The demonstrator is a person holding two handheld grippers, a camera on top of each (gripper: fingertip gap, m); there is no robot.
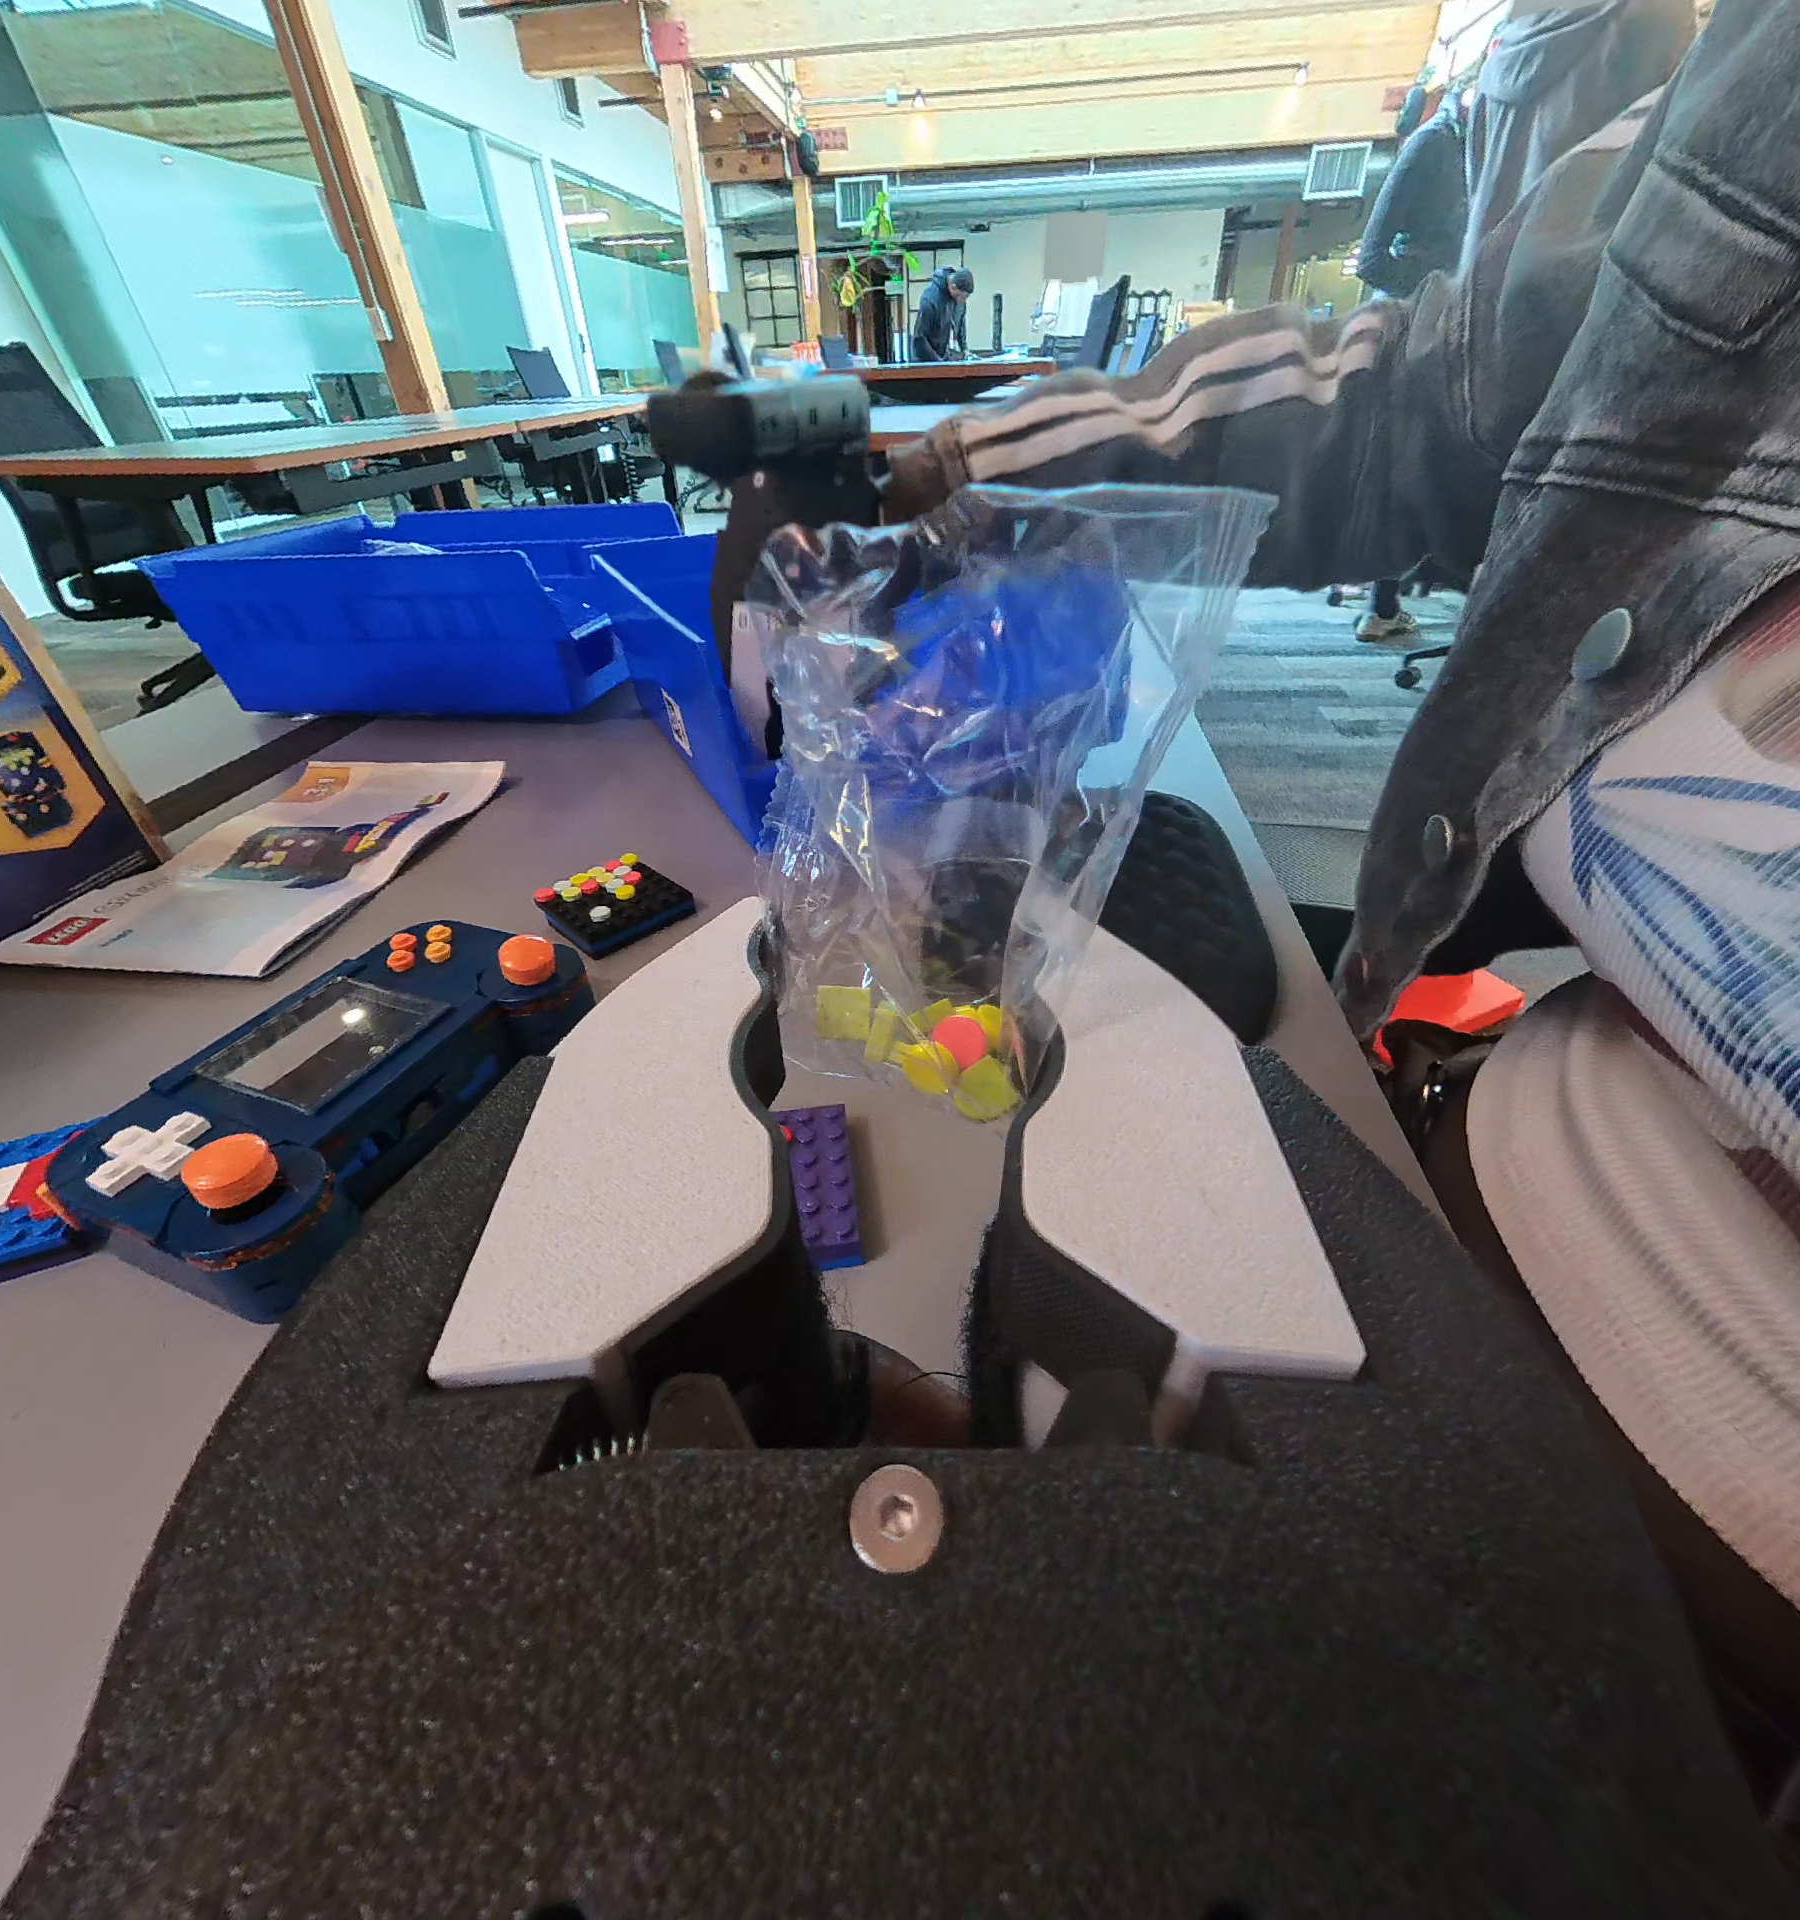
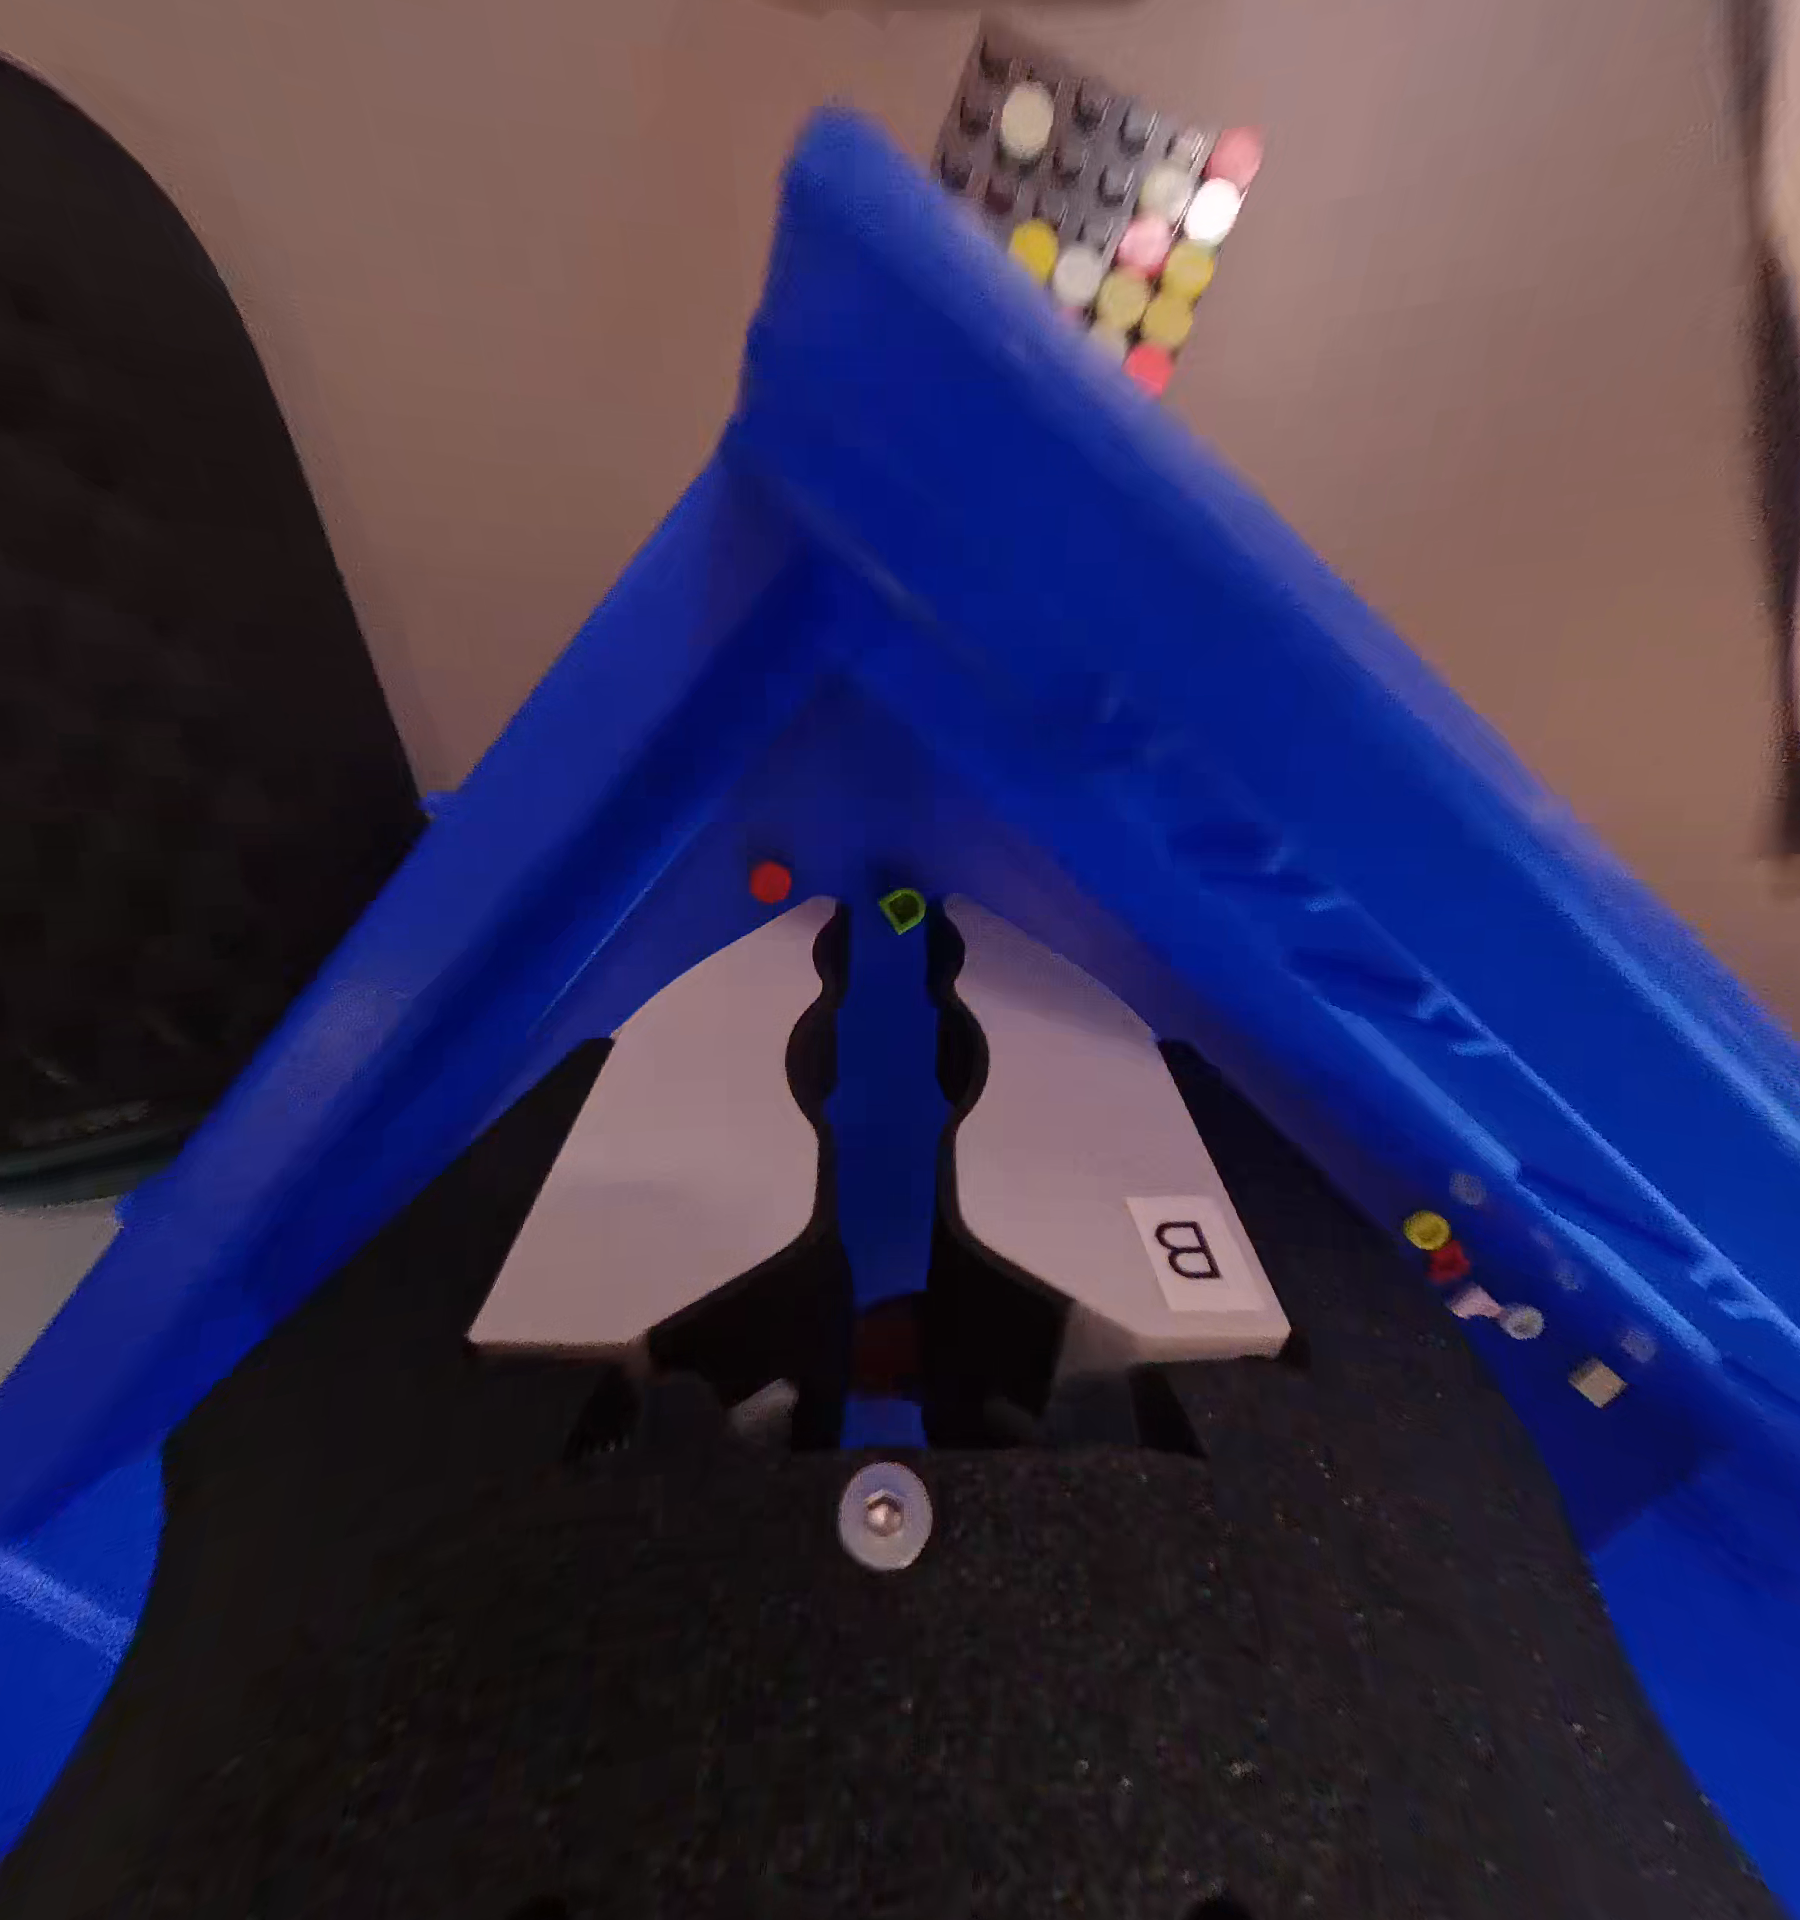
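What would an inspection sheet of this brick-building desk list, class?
Surface: grey table.
Handled things: clear bag of small yellow pieces; blue bin, tilted.
Clutter: brick game controller, studded plate, purple brick, booklet, box.
Grippers: left gripper closed around the clear bag; right gripper clamped on the blue bin's wall.
Cables: nothing seen.
Surroundings: open office, desks, chairs, a person far off.

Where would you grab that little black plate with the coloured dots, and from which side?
Probably by its two long side edges, coming straight down from above. The black studded plate lies flat on the grey table, so only its thin sides stick up for a gripper to pinch. The blue bin crowds its far right side.
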